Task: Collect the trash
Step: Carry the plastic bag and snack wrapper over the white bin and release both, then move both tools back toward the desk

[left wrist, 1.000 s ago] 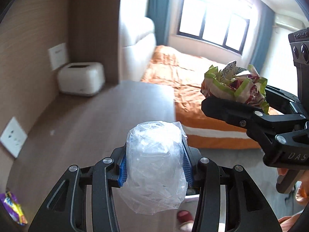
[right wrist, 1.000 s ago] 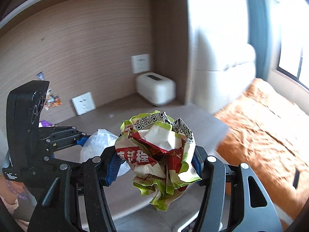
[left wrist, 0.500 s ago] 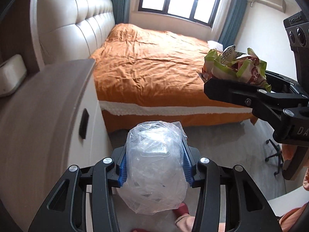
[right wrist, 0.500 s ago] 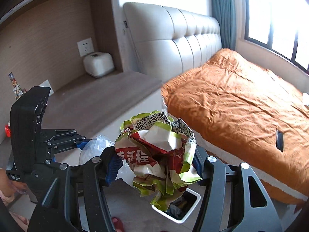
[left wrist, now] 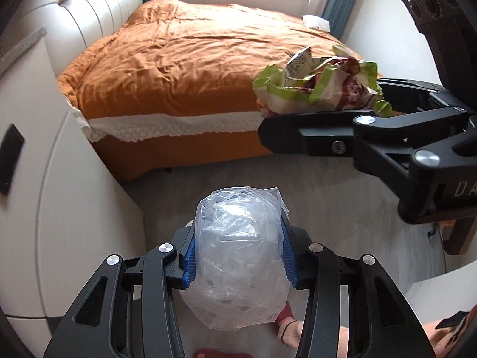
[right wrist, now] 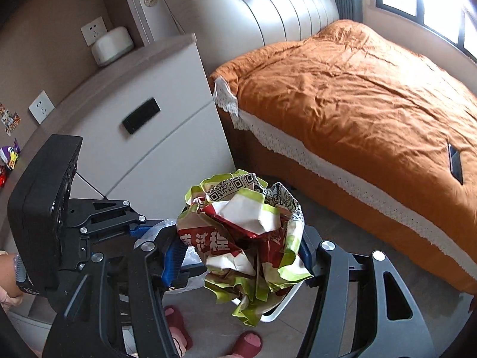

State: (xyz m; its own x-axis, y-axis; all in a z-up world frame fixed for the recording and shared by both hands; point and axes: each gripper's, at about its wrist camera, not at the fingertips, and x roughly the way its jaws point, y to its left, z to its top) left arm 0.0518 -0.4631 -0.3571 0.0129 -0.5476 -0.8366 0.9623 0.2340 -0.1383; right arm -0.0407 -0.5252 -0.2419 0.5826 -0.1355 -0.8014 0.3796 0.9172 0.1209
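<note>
My left gripper (left wrist: 237,259) is shut on a crumpled clear plastic bag (left wrist: 238,256), pressed between its blue pads over the grey floor. To its right my right gripper (left wrist: 298,98) holds a crumpled green, red and white snack wrapper (left wrist: 319,86). In the right wrist view the right gripper (right wrist: 241,253) is shut on that wrapper (right wrist: 241,238), and the left gripper (right wrist: 143,229) sits just left of it with the plastic bag (right wrist: 190,256) partly hidden. A white bin rim (right wrist: 280,307) peeks out below the wrapper, mostly covered by it.
A white cabinet (right wrist: 143,137) stands to the left, a bed with an orange cover (right wrist: 357,89) beyond. A dark phone (right wrist: 455,164) lies on the bed. A person's feet in red slippers (right wrist: 247,343) stand on the floor below the grippers.
Both grippers have swung away from the cabinet top and dropped toward the floor beside the bed, each keeping its trash. The white bin has come into the right wrist view.
</note>
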